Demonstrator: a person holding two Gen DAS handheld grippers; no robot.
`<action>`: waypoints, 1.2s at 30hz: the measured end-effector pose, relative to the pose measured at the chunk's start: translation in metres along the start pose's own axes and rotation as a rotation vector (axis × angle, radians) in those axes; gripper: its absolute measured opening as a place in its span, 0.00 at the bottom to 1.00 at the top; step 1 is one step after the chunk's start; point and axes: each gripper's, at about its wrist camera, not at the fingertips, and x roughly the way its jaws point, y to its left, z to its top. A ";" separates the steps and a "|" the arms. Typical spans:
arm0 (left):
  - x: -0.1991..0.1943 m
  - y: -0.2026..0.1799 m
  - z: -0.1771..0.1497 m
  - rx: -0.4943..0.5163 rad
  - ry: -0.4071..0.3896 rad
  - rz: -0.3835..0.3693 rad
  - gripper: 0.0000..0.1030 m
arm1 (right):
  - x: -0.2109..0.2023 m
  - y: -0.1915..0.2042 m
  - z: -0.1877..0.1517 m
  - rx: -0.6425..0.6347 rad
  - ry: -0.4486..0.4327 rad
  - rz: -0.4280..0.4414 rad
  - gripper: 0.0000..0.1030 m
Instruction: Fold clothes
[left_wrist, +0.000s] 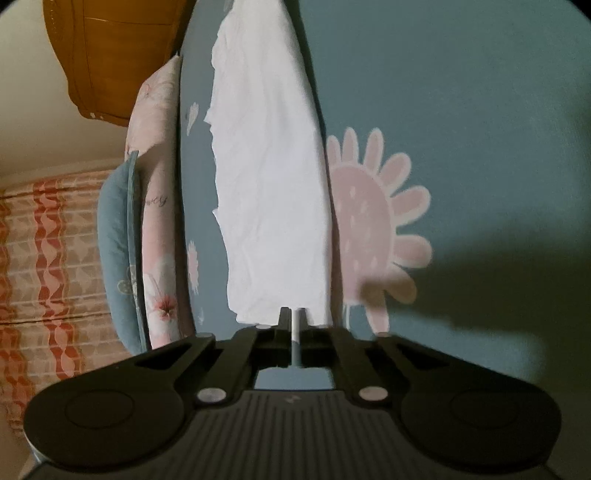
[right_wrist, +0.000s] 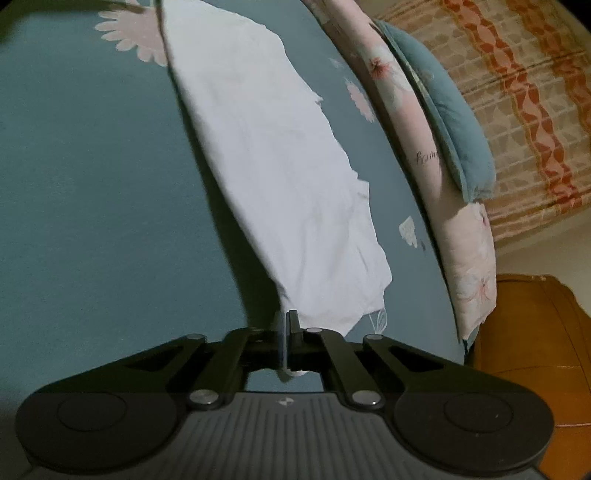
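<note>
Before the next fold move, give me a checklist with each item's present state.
1. Left gripper pinching the white cotton garment: ok, cloth edge sits between shut fingers.
2. Right gripper pinching the same garment: ok, shut on its corner.
3. Garment spread between both grips without bunching: cannot tell, the far half is distorted.
4. Teal flower-print bedsheet bare beside the garment for landing: ok.
5. Pink floral pillow apart from the garment: ok.
6. Garment edges aligned: not ok, one side looks ragged.
</note>
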 end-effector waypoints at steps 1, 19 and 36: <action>0.000 -0.001 0.001 -0.009 -0.002 -0.011 0.10 | -0.001 0.004 0.001 -0.009 0.001 0.002 0.16; 0.042 -0.009 0.016 0.062 -0.046 0.050 0.68 | 0.023 0.037 0.004 -0.158 -0.015 -0.132 0.73; 0.066 -0.012 0.027 0.050 -0.004 0.018 0.01 | 0.064 0.025 0.035 -0.087 -0.032 -0.114 0.08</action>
